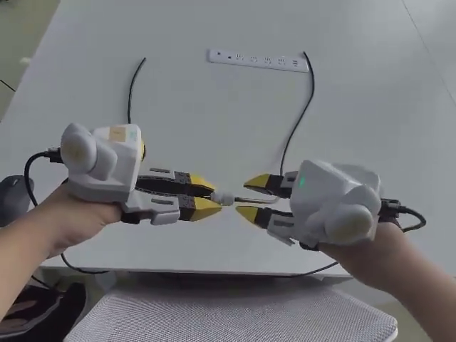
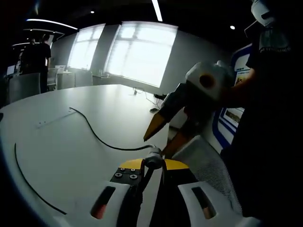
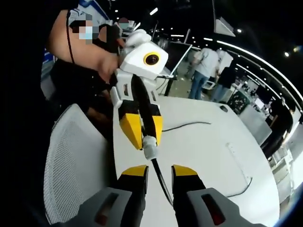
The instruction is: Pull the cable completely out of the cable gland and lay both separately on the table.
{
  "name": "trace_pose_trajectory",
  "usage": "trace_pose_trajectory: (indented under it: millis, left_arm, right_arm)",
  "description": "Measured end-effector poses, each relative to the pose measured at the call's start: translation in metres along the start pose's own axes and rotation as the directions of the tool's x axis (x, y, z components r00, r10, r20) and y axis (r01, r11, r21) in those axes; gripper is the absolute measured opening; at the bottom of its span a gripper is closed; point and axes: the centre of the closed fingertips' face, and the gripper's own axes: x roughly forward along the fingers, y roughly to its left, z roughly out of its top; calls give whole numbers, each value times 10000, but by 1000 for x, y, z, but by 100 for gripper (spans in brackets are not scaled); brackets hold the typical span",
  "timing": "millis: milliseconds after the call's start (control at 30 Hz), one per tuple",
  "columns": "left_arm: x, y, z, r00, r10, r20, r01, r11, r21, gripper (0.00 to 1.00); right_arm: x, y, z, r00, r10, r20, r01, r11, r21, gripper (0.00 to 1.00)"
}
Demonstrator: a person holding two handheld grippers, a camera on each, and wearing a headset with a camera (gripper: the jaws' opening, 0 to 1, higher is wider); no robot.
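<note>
White tabletop point(image 1: 214, 114) runs under two hand-held grippers that face each other tip to tip above its near edge. The left gripper point(image 1: 216, 197) is clenched on the cable gland point(image 1: 226, 199), a small pale-grey fitting pinched right at the tips of its yellow jaws. The right gripper point(image 1: 246, 197) sits just beside the gland with its jaws spread. In the right gripper view the black cable point(image 3: 160, 177) leaves the gland and passes through the gap between those jaws with space on either side, so nothing is squeezed there. The cable sits in the gland, and both are held in the air above the table. From there the cable trails across the table toward the far side.

Counted: two grippers, one gland and two black cables, the threaded one and a second cable point(image 1: 131, 89) lying loose on the left, well apart from the first. One white power strip point(image 1: 258, 60) lies at the far side, near the threaded cable's free end. A white mesh chair point(image 1: 235, 317) stands against the near edge, below the grippers. Several people point(image 3: 201, 71) stand beyond the table.
</note>
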Motion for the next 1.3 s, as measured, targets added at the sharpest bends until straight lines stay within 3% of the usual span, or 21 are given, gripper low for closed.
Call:
trace_pose_trajectory:
  millis: [133,300,433,500,767,1033,1300]
  left_arm:
    - [0,0,0,10000,23,-10,-23,10000,10,15]
    - [1,-1,-1,10000,72,-33,-72,9999,-109,15]
    - [1,1,-1,9999,142,-51,-142,9998,-156,15]
    - [2,1,1,9999,113,45,-112,9997,-217,15]
    - [6,-1,-2,9998,109,-170,-111,9999,-114,15]
    - [9,1,-3,9996,157,-254,-157,9999,-8,15]
    - [13,6,0,9994,290,-187,-290,9996,-22,15]
  right_arm:
    - [1,3,-4,9994,-135,-307,113,9974,-712,12]
    - [2,7,0,9994,-132,-308,93,9922,-1242,6]
    - [2,6,5,9999,-97,-86,89,9958,-914,4]
    - [2,5,6,9998,-171,-106,159,9940,-1080,3]
    - [2,7,-1,9996,-149,-220,119,9913,-1312,0]
    - [3,4,-5,9998,-128,-164,110,9939,-1096,0]
    - [1,-6,-10,9997,-246,73,249,9989,-396,0]
